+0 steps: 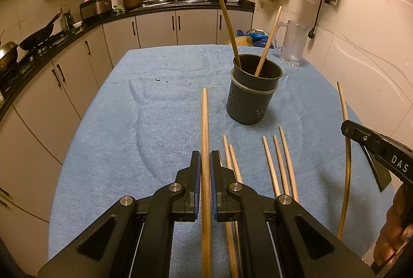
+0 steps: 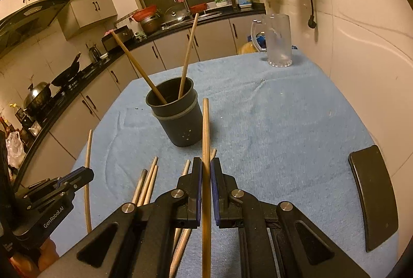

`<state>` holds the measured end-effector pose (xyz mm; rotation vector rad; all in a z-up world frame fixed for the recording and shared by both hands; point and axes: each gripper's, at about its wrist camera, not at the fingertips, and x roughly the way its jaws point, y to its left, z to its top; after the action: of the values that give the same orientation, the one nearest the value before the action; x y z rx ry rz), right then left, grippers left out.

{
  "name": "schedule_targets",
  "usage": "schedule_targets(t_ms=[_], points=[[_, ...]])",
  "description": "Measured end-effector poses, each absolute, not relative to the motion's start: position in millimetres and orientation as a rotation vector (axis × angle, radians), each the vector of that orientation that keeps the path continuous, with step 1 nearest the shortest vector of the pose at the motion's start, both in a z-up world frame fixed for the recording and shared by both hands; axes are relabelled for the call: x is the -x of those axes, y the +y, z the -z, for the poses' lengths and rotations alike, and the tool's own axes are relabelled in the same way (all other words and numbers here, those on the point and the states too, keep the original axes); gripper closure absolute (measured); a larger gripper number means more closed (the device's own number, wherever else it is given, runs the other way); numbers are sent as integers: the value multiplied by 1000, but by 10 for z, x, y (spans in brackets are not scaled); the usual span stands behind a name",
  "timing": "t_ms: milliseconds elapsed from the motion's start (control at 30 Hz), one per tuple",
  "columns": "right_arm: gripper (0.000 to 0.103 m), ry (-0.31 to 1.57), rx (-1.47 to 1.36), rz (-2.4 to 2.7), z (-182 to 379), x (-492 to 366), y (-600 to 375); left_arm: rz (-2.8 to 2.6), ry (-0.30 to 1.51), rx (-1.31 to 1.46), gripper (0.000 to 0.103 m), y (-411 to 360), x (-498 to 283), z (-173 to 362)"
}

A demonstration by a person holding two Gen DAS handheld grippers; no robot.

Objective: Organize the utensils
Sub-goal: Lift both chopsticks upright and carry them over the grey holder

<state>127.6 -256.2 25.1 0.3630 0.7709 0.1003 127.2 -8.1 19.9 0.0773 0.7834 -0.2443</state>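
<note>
Chopsticks: slender, pale wood, seemingly round-tipped.

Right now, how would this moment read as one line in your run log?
left gripper: shut on chopstick | right gripper: shut on chopstick | holder: two chopsticks inside | loose chopsticks: on blue cloth

Tan chopsticks, a dark grey holder, a blue towel, black blue-padded claws.
</note>
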Motion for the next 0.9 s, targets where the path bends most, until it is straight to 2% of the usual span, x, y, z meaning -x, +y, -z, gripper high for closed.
schedule_targets(t_ms=[267, 633, 900], points=[[96, 749, -359, -102, -303, -1244, -2559, 253, 778, -53, 97, -18, -1263, -252], [96, 680, -388, -117, -486, -1172, -2603, 306, 756, 126, 97, 468, -1341, -588], [96, 626, -395, -124, -639, -1182, -2639, 306, 717, 130, 97, 461, -1334, -751]])
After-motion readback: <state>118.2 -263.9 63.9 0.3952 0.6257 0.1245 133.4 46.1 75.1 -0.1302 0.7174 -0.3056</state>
